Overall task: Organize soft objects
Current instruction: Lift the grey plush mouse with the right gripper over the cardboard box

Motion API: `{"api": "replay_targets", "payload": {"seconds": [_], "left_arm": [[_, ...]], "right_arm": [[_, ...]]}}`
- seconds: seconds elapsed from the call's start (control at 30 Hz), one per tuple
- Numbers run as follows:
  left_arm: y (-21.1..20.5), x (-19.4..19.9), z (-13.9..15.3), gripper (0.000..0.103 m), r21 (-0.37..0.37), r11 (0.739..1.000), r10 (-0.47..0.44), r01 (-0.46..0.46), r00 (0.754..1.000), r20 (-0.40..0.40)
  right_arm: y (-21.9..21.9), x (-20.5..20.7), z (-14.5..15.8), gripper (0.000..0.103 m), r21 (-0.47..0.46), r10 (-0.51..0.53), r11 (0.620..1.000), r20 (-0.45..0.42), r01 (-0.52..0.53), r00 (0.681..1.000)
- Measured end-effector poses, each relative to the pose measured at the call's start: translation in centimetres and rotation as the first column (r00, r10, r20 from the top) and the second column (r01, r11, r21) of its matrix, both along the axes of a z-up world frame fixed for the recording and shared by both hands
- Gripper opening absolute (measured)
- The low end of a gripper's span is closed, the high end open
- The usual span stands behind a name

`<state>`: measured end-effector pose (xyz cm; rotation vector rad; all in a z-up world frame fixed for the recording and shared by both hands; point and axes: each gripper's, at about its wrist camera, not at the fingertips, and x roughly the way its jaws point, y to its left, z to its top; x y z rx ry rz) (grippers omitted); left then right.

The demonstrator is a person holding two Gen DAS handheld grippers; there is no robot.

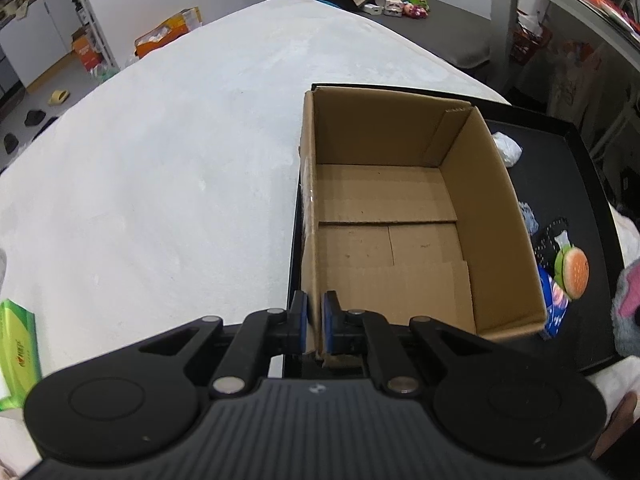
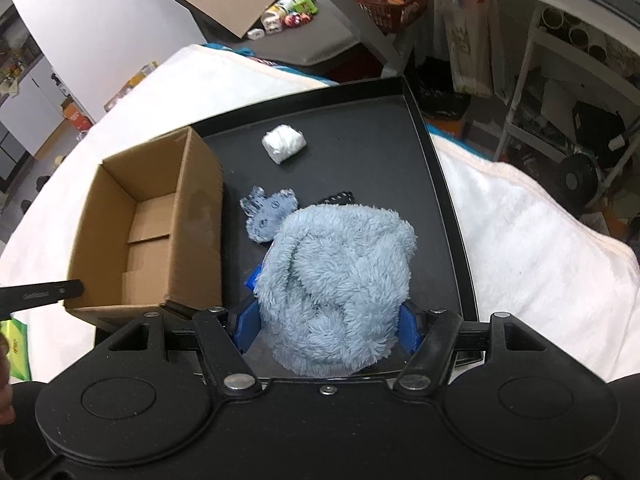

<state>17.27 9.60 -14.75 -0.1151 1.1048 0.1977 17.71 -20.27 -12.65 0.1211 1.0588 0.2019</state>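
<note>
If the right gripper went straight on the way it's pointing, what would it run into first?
The right gripper already holds the blue plush toy, and that would probably press down onto the black tray first, near the small blue knitted piece. Depth is hard to judge here.

Right gripper (image 2: 326, 326) clamps blue plush (image 2: 340, 284) over black tray (image 2: 440, 168); empty box (image 2: 148, 224) beside.

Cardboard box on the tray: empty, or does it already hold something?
Empty. The cardboard box stands open-topped, and both wrist views show only its bare flaps inside. The blue plush is outside it, in the right gripper.
</note>
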Motion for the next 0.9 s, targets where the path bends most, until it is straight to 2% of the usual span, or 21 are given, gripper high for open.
{"api": "replay_targets", "payload": {"seconds": [0.07, 0.23, 0.47, 0.6, 0.9], "left_arm": [[0.3, 0.1, 0.2, 0.011, -0.01, 1.0, 0.011, -0.011, 1.0, 0.014], [0.4, 0.9, -0.1, 0.011, -0.019, 1.0, 0.013, -0.012, 1.0, 0.014], [0.7, 1.3, -1.7, 0.011, -0.027, 1.0, 0.01, -0.01, 1.0, -0.025], [1.3, 1.0, -1.6, 0.01, -0.059, 0.998, -0.001, 0.0, 1.0, -0.015], [1.9, 0.2, -1.8, 0.009, -0.053, 0.997, -0.058, 0.058, 0.998, -0.008]], "right_arm": [[0.2, -0.1, 0.5, 0.064, -0.003, 0.008, 1.0, 0.011, -0.008, 1.0], [0.7, 0.0, 1.2, 0.064, -0.007, 0.021, 1.0, 0.022, -0.021, 1.0], [1.7, 0.0, 2.3, 0.064, -0.014, 0.048, 0.999, 0.047, -0.048, 0.998], [2.4, -0.2, 2.7, 0.064, -0.027, 0.066, 0.998, 0.058, -0.064, 0.996], [4.2, -0.2, 3.2, 0.064, -0.042, 0.093, 0.995, 0.071, -0.09, 0.993]]}}
